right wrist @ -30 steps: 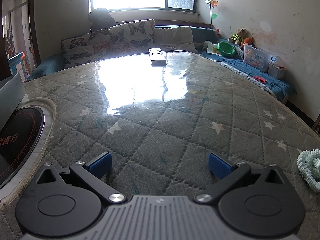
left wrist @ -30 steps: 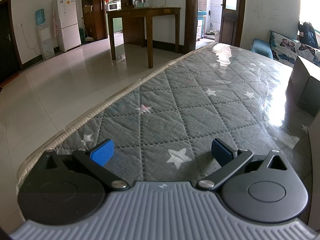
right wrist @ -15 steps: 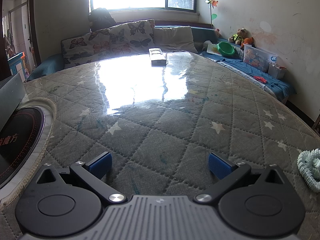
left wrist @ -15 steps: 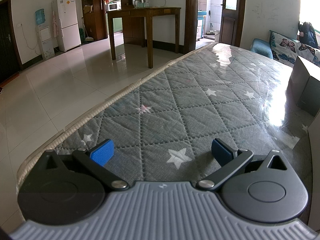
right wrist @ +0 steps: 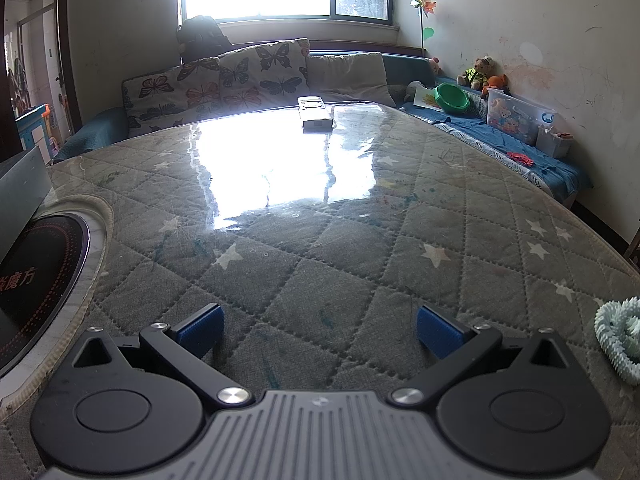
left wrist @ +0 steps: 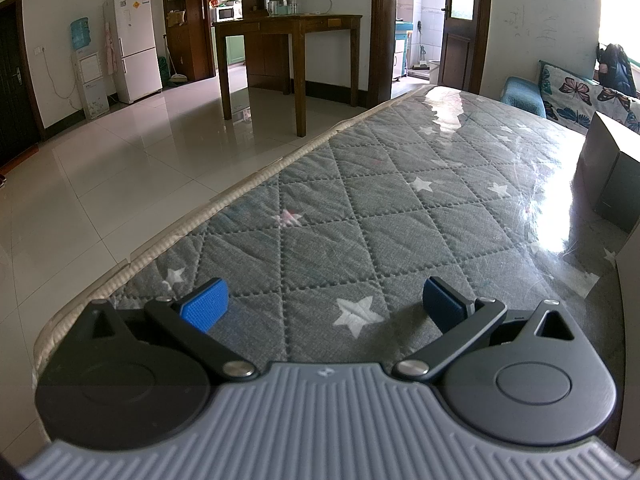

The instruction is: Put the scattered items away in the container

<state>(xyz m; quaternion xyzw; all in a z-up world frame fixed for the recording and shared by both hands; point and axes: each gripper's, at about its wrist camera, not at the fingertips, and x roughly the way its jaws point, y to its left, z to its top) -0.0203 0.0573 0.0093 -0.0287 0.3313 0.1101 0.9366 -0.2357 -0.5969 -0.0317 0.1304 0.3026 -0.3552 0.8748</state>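
The only scattered item I could really make out was a pale mint, spiky coiled thing (right wrist: 619,342) lying on the quilted table cover (right wrist: 320,240) at the far right edge of the right wrist view, just off to the right of the right gripper (right wrist: 318,330) and not touching it. Couldn't tell what it actually was, since it was half cut off by the frame. A white remote (right wrist: 315,113) sat way over at the far end of the same table, well apart from everything, right by the glare from the window. As for the container, I honestly couldn't say for sure; there was a grey box (left wrist: 612,176) standing on the right side of the table in the left wrist view, and a grey box edge (right wrist: 20,192) at the left of the right wrist view, next to a round black cooktop (right wrist: 36,280) set into the tabletop. The right gripper had its blue pads (right wrist: 202,328) spread wide with nothing between them, hovering low over the cover. The left gripper (left wrist: 324,306) was the same deal, fingers wide apart and holding nothing, sitting near the table's left edge with a white star on the cover between its fingers. Beyond it was tiled floor (left wrist: 120,160), a wooden table (left wrist: 288,40) and a white fridge (left wrist: 136,44).
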